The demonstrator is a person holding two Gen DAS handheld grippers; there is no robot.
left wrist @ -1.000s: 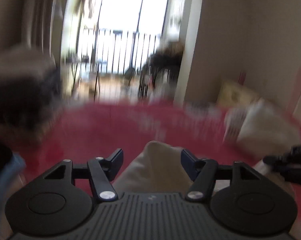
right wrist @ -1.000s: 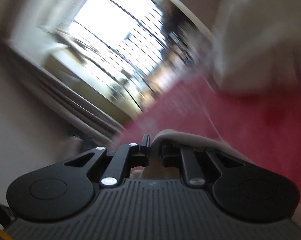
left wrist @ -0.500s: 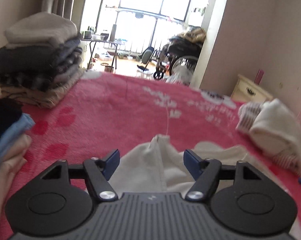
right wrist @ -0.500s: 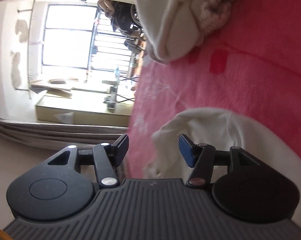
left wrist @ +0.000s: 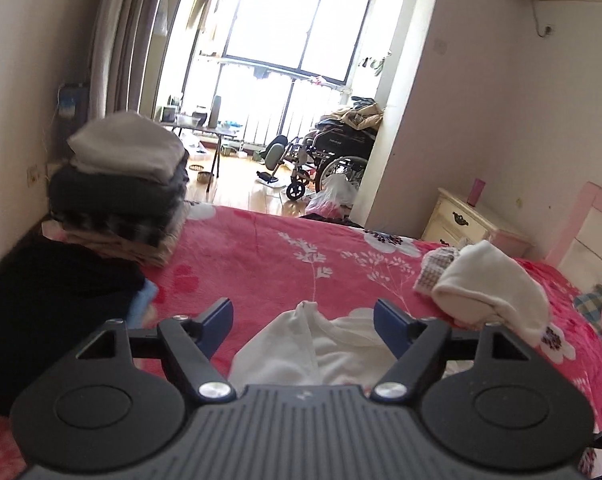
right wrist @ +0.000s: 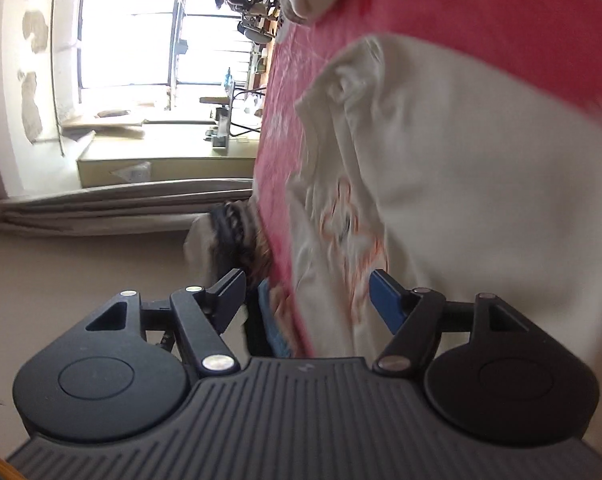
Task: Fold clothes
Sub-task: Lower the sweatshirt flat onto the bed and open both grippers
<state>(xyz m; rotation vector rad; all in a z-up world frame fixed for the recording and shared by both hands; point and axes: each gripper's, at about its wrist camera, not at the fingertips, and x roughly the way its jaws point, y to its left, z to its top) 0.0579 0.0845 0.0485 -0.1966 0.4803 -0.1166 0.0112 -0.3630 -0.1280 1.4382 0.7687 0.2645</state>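
Observation:
A cream-white garment (left wrist: 301,344) with an orange print lies on the red floral blanket (left wrist: 261,256). My left gripper (left wrist: 303,316) hovers above it, jaws opening, and the cloth lies below the blue pads untouched. The right wrist view is rolled on its side. There the same garment (right wrist: 441,200) spreads over the blanket (right wrist: 501,20). My right gripper (right wrist: 307,294) is also opening and nothing is pinched between its pads.
A tall stack of folded clothes (left wrist: 121,188) and a dark folded pile (left wrist: 49,300) sit at the bed's left. A crumpled cream and knitted heap (left wrist: 485,292) lies at the right. A nightstand (left wrist: 465,220) stands beyond the bed, and a wheelchair (left wrist: 333,156) by the window.
Both grippers let go of the cream garment and widened. The left one rose and drew back from the cloth. The right one rolled onto its side and moved away across the bed.

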